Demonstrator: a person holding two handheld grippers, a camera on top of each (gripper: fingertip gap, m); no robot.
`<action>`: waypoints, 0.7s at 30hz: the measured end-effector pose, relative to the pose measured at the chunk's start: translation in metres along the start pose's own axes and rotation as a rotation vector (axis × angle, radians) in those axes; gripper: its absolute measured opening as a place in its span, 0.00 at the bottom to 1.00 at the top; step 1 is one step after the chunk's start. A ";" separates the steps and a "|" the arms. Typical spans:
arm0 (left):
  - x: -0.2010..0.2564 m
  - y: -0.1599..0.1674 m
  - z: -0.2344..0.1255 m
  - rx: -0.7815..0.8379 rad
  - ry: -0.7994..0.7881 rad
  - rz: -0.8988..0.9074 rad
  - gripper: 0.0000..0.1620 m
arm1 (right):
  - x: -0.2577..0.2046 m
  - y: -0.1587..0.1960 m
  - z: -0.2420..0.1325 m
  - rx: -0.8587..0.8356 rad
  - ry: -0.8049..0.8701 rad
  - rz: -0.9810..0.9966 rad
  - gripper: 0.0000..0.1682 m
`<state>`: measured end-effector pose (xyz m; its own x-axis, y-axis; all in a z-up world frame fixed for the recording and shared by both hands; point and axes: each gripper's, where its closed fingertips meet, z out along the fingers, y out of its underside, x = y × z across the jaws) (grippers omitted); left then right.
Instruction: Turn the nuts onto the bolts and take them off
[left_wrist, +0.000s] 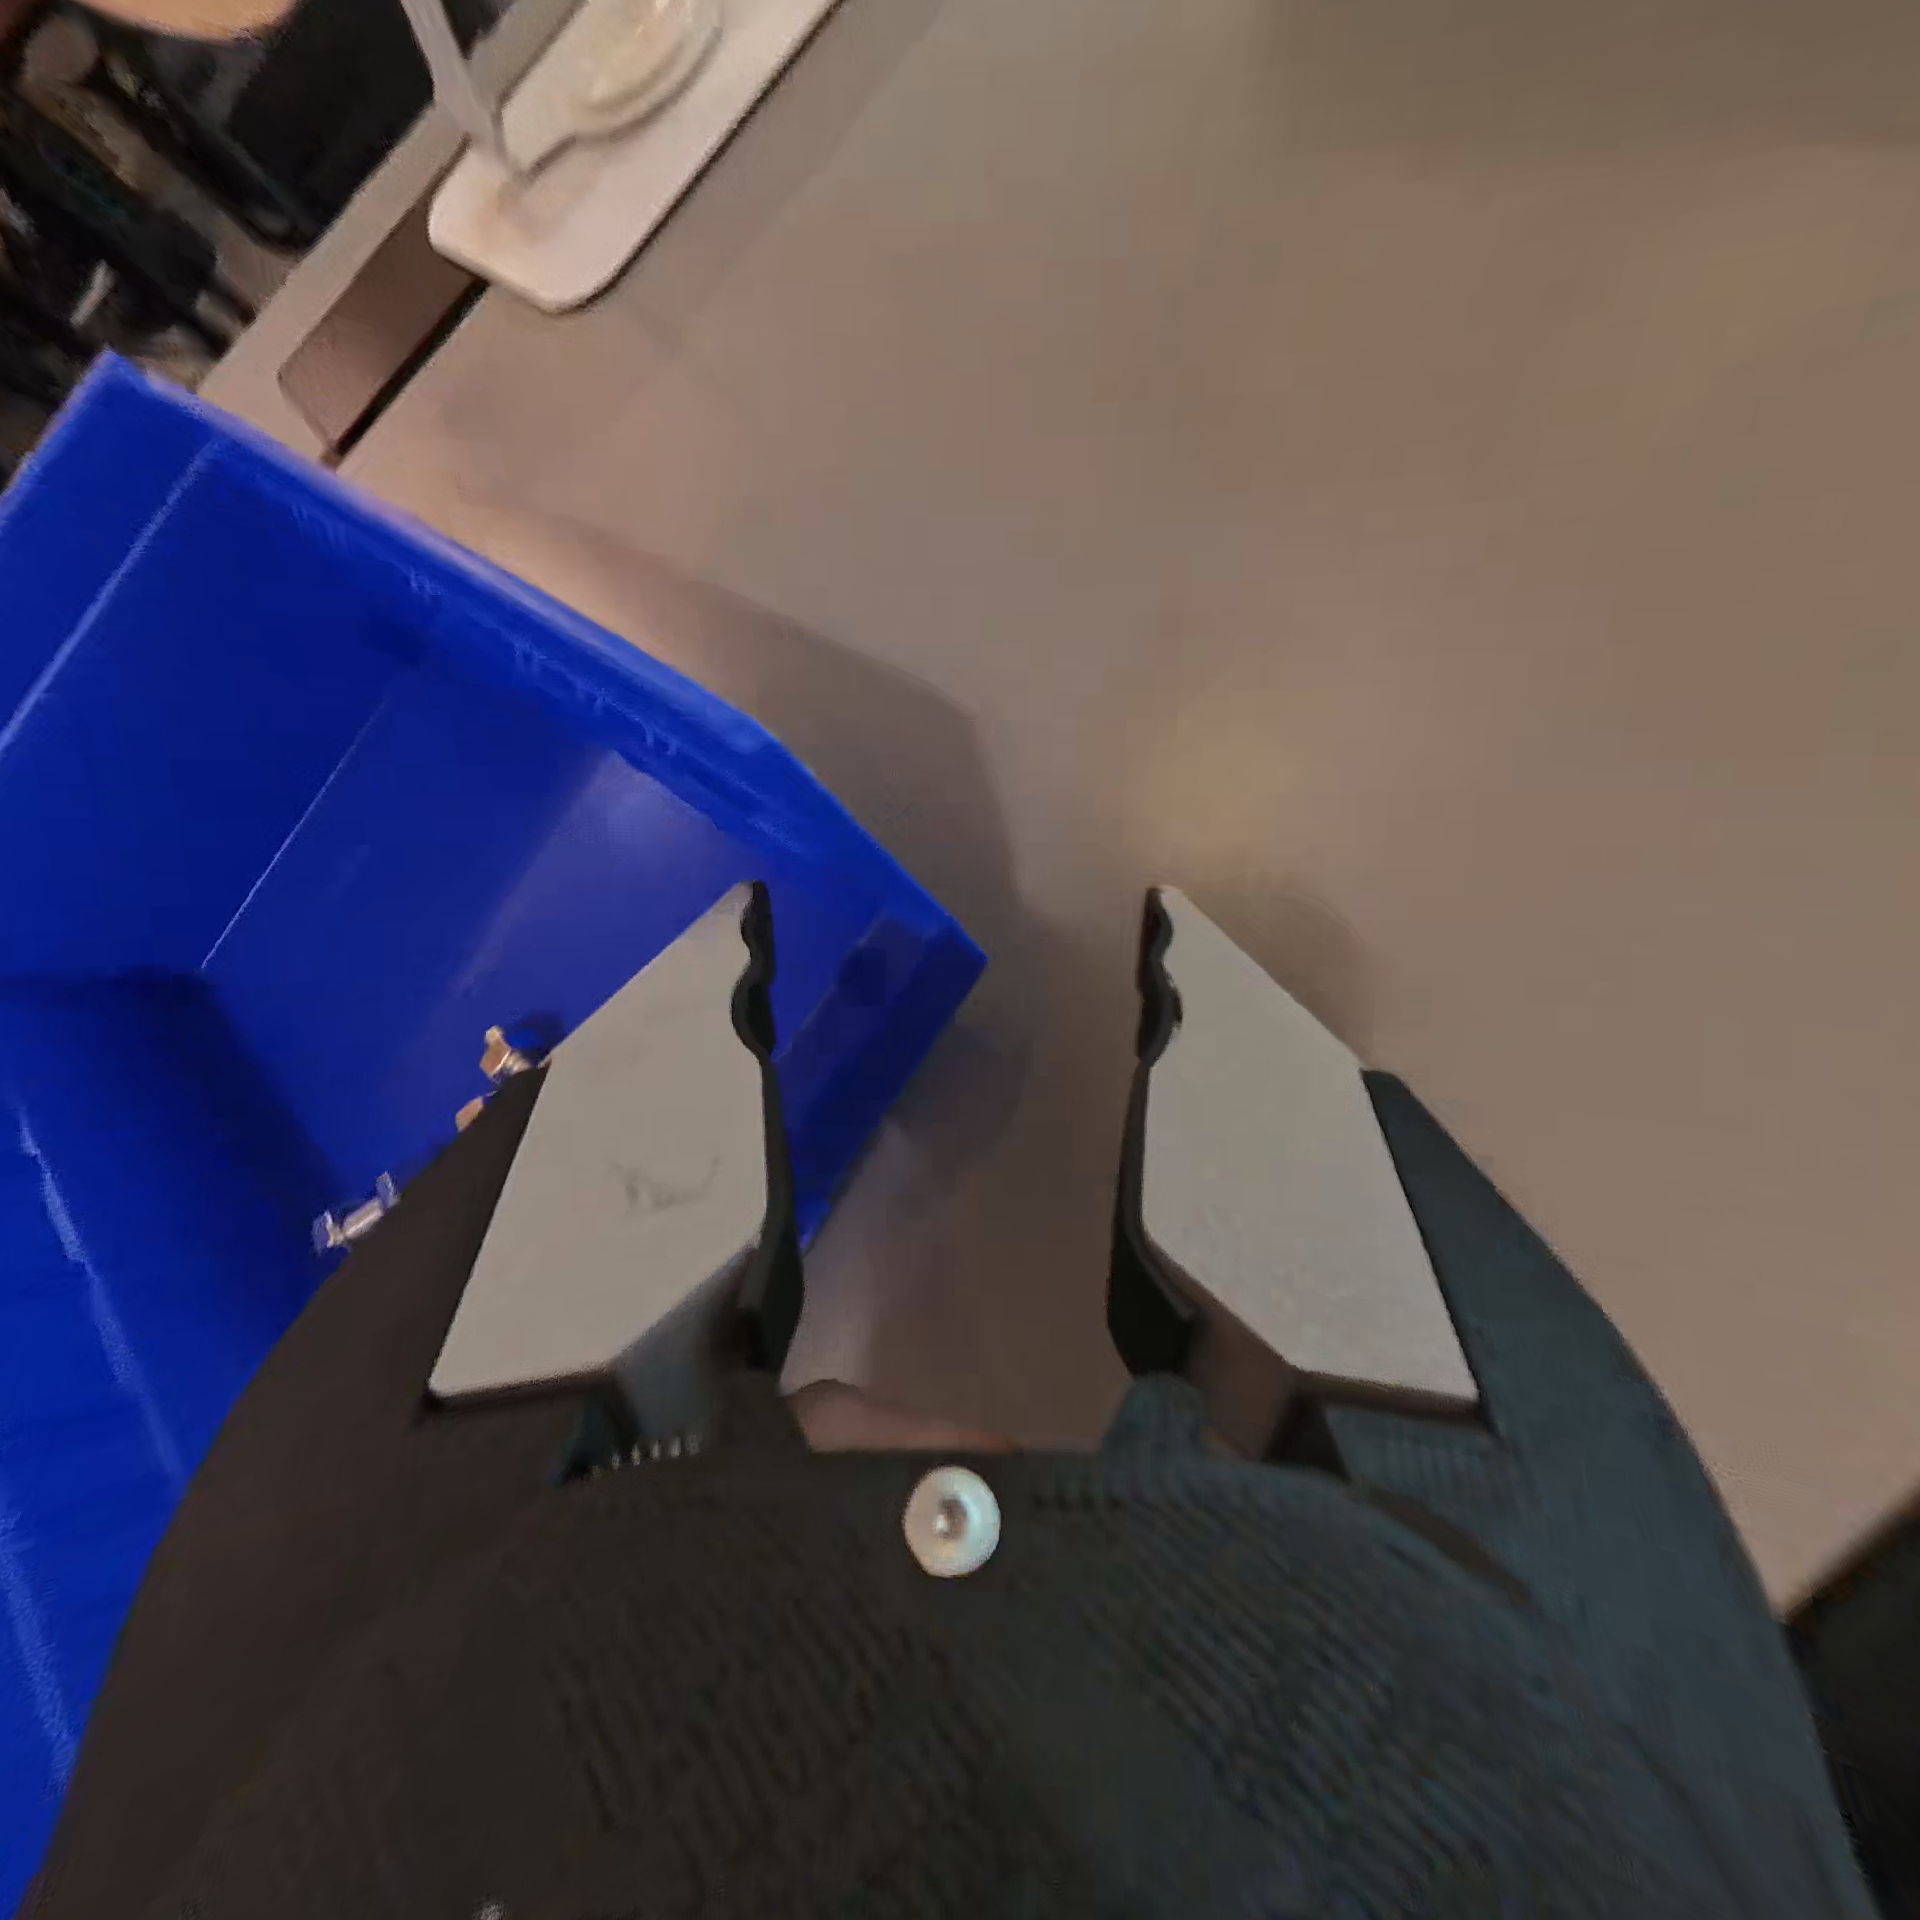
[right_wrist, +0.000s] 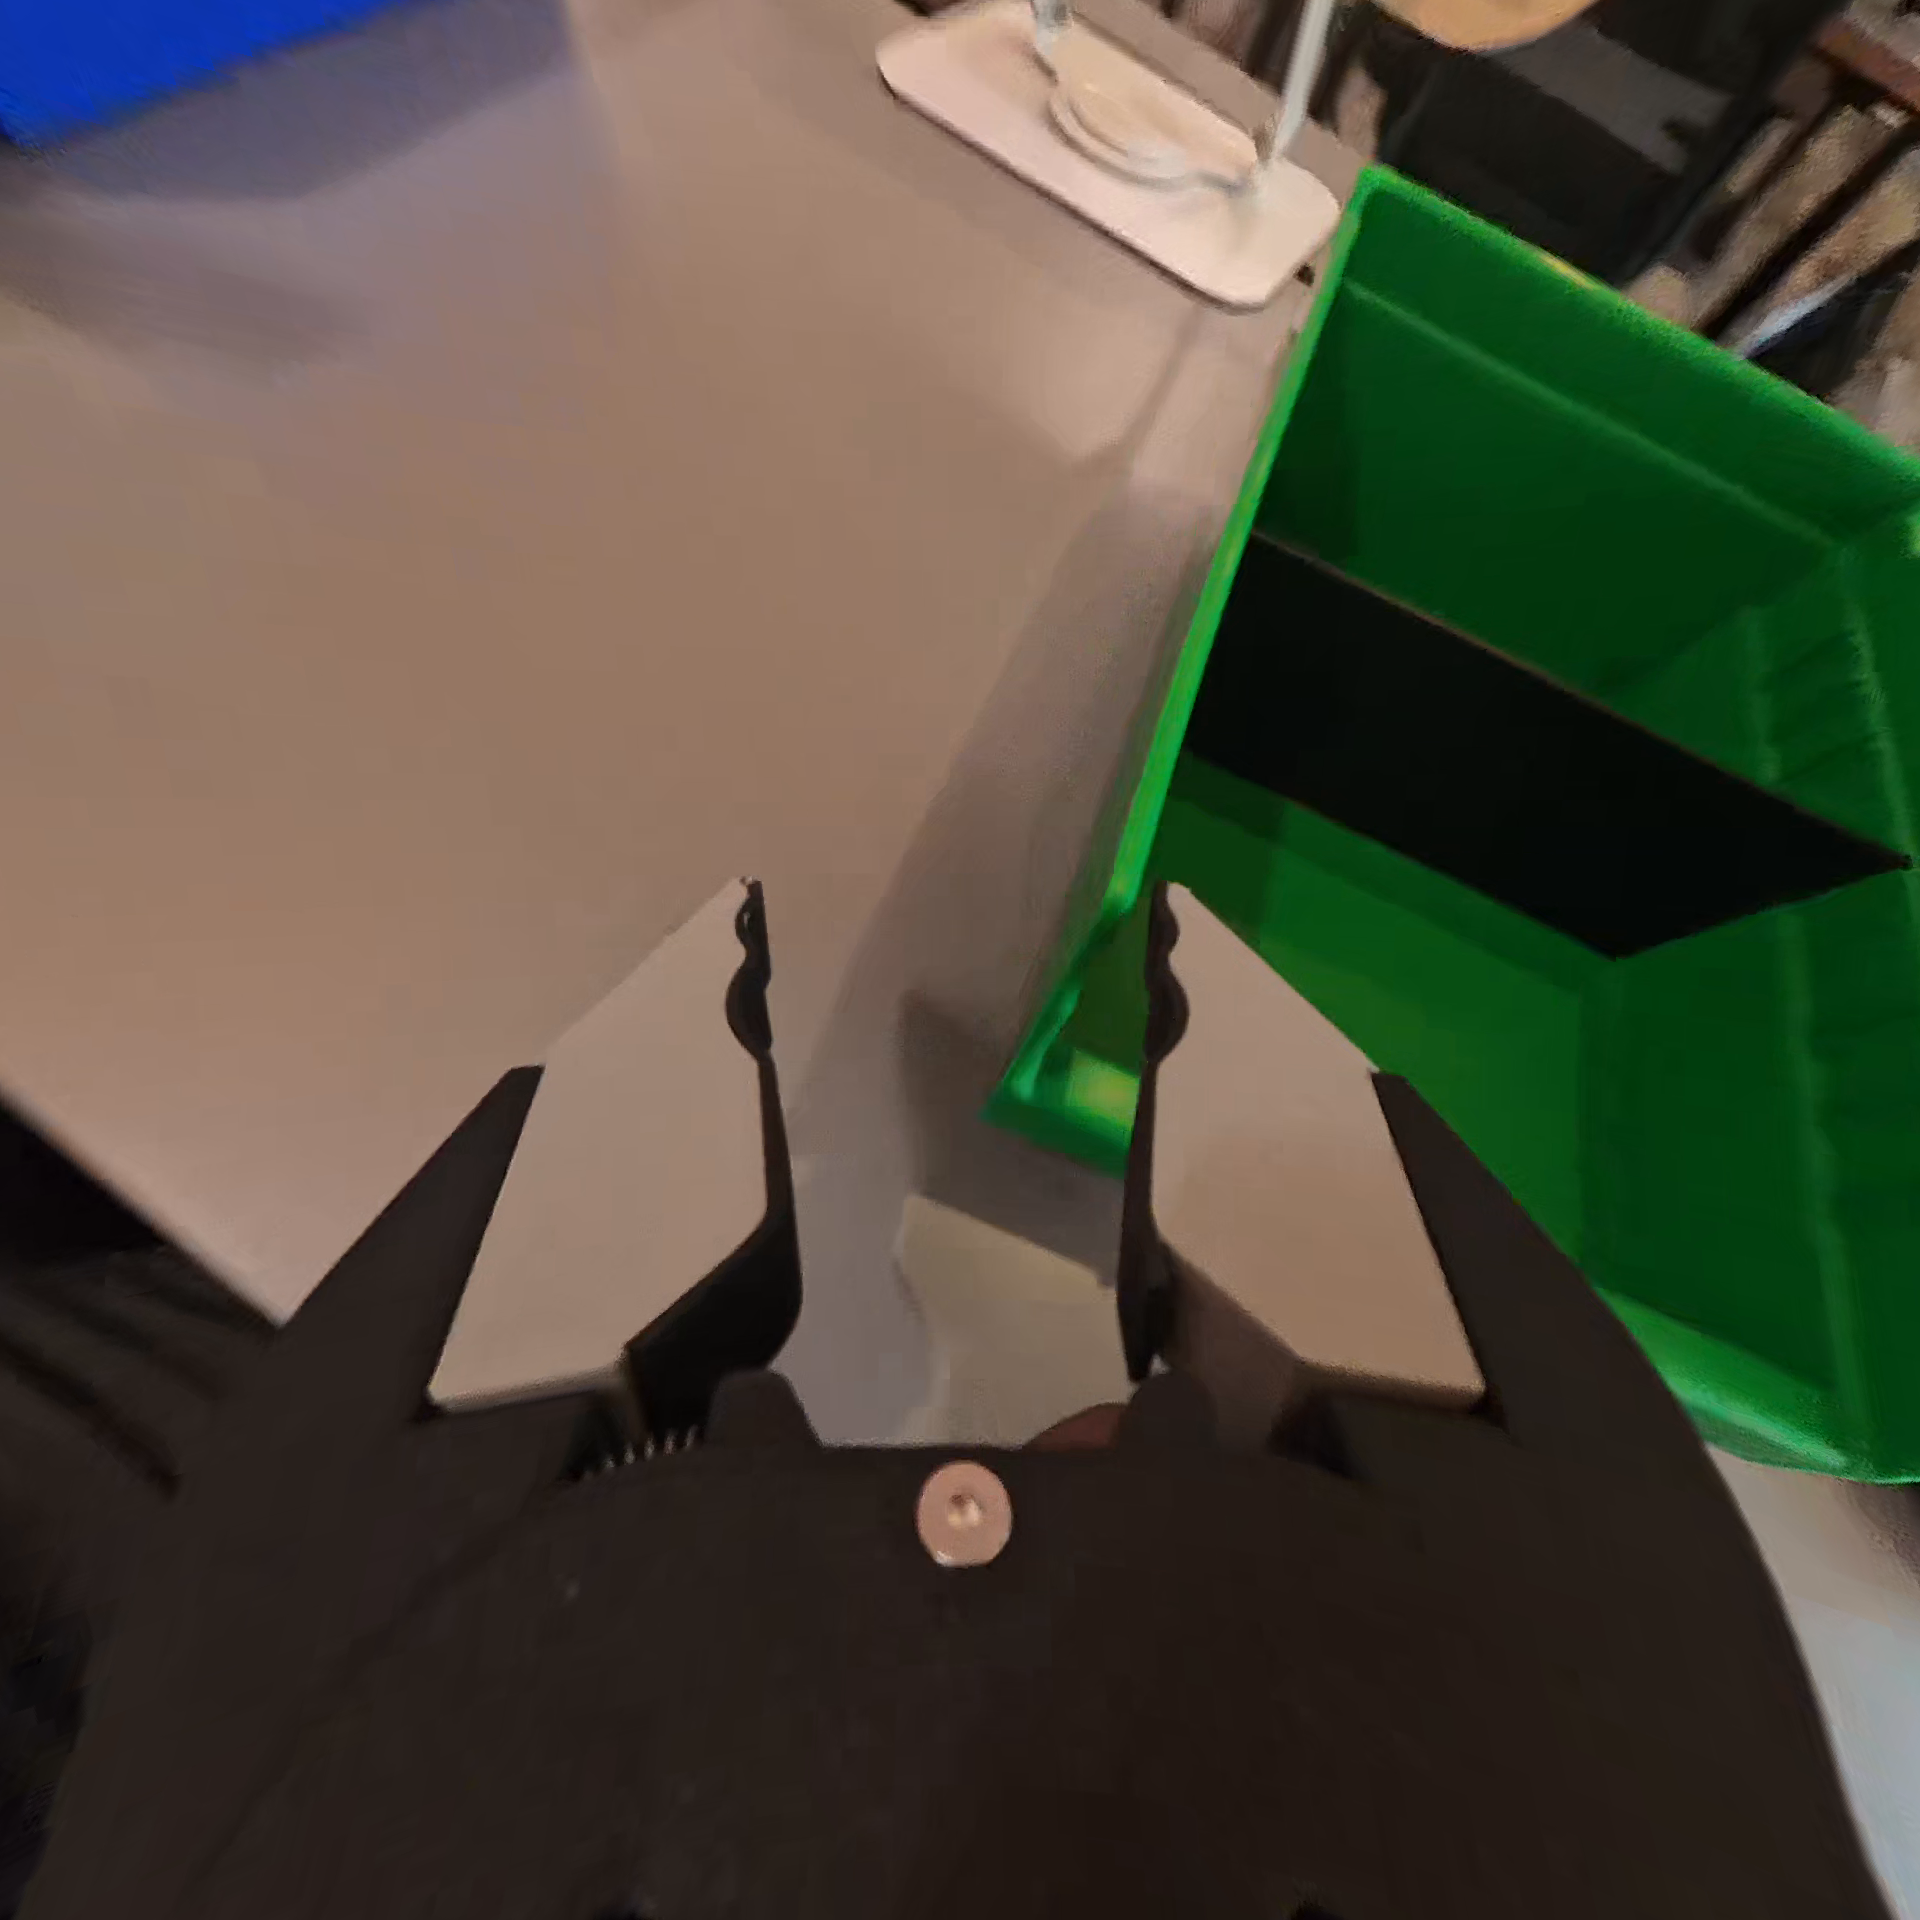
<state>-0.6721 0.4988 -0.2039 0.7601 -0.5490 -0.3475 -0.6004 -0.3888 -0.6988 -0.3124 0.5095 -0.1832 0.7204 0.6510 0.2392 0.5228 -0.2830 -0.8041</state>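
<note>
Hardware for your task shows only in the left wrist view: a few small silvery bolts and nuts (left_wrist: 499, 1060) lie on the floor of the blue bin (left_wrist: 312, 727), partly hidden behind your left gripper's left finger. They are blurred, so you cannot tell nut from bolt with certainty. One lower piece (left_wrist: 358, 1221) looks like a short bolt lying flat, its long axis running from lower left to upper right; which end is the head cannot be made out.

Your left gripper (left_wrist: 951, 904) hangs above the grey tabletop (left_wrist: 1351, 520), just beside the bin's near corner. Its jaws stand wide apart with nothing between them.

Your right gripper (right_wrist: 956, 899) is likewise spread wide and holds nothing. Its right fingertip overlaps the near corner of a green bin (right_wrist: 1507, 416), which only the right wrist view shows; a black strip (right_wrist: 1507, 748) crosses its inside, and no hardware is visible in it. The blue bin appears there only as a blurred patch at the upper left.

Both views show a white mat (left_wrist: 582, 187) carrying a clear glass piece (right_wrist: 1132, 125) at the far edge of the tabletop.
</note>
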 end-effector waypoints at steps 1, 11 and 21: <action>-0.004 0.008 0.009 -0.051 -0.019 0.002 0.40 | 0.004 0.004 0.010 -0.045 0.031 -0.015 0.41; -0.052 0.053 -0.002 -0.108 -0.030 -0.141 0.28 | 0.012 -0.017 0.052 0.016 0.094 0.032 0.28; -0.067 0.058 -0.004 -0.042 -0.073 -0.185 0.29 | 0.035 -0.022 0.083 0.000 0.115 0.153 0.21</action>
<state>-0.7586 0.5106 -0.2187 0.8736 -0.4105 -0.2613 -0.4573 -0.5091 -0.7292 -0.3364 0.5971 -0.2024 0.8387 0.5158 0.1749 0.4032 -0.3722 -0.8360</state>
